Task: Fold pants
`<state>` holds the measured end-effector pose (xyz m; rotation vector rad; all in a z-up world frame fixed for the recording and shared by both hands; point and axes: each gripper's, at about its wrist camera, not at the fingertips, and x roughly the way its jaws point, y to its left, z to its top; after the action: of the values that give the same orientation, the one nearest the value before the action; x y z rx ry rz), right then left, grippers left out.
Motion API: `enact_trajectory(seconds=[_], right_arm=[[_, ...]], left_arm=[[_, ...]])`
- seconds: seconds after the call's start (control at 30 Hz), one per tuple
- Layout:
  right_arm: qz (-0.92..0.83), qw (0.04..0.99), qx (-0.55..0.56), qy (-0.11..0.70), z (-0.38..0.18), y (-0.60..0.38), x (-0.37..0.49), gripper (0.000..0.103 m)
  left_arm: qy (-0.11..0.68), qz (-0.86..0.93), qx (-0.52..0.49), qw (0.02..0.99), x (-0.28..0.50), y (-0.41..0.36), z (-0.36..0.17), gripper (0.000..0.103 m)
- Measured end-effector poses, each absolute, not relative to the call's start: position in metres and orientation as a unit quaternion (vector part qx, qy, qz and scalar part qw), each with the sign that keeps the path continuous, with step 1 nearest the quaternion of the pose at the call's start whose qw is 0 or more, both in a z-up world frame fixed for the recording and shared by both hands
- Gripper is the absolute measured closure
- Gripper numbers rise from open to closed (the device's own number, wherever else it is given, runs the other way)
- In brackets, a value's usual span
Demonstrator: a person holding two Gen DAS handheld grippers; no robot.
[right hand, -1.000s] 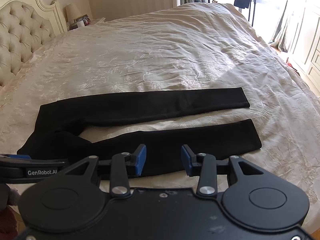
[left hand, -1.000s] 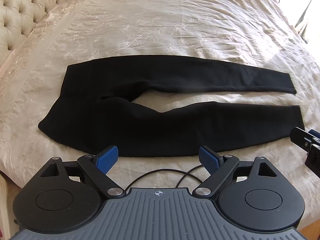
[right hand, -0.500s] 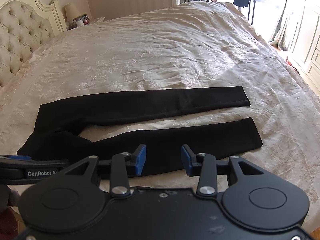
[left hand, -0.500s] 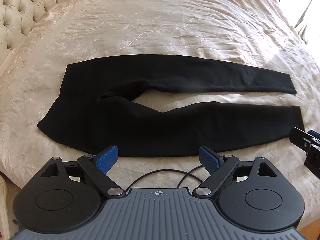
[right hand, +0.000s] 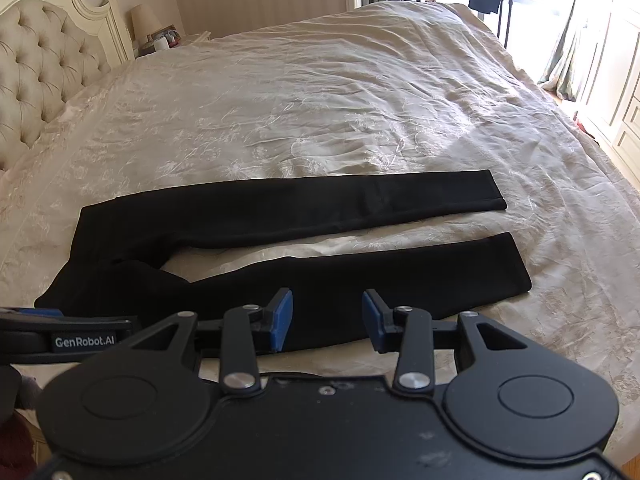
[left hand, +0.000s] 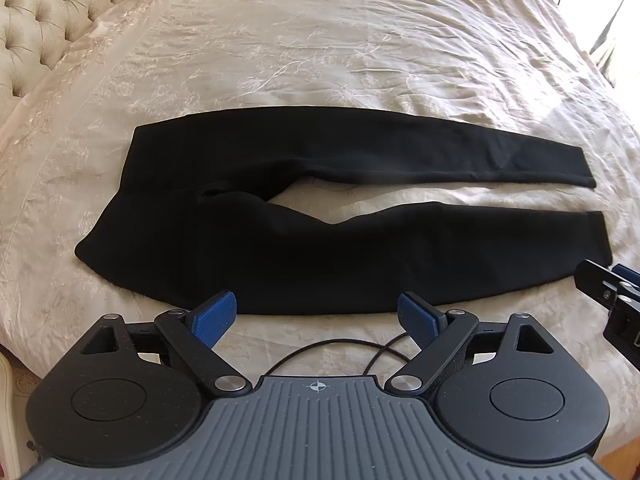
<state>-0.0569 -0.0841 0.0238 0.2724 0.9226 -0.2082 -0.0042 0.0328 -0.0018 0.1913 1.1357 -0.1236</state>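
Black pants (left hand: 248,248) lie flat on the bed, waist to the left, both legs stretched to the right with a gap between them. They also show in the right wrist view (right hand: 320,216). My left gripper (left hand: 316,320) is open and empty, just in front of the near leg's edge. My right gripper (right hand: 327,318) is open and empty, hovering over the near leg's front edge. The right gripper also shows at the right edge of the left wrist view (left hand: 612,300), near the near leg's cuff.
The bed (right hand: 340,92) has a cream embroidered cover and a tufted headboard (right hand: 40,68) at the left. A black cable (left hand: 332,350) lies on the cover by my left gripper. A nightstand with a lamp (right hand: 144,20) and white cabinets (right hand: 616,92) stand beyond the bed.
The right gripper has tilted up slightly, so the pants sit a little lower in its view. The left gripper and the pants have barely moved.
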Motion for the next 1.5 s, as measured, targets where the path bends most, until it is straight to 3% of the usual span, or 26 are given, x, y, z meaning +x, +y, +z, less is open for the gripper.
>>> enact_trajectory(seconds=[1.5], right_arm=[[-0.106,0.866,0.116,0.474,0.015,-0.076,-0.042,0.062]], left_arm=[[0.543,-0.067,0.095,0.832,0.001,0.039,-0.010,0.014]])
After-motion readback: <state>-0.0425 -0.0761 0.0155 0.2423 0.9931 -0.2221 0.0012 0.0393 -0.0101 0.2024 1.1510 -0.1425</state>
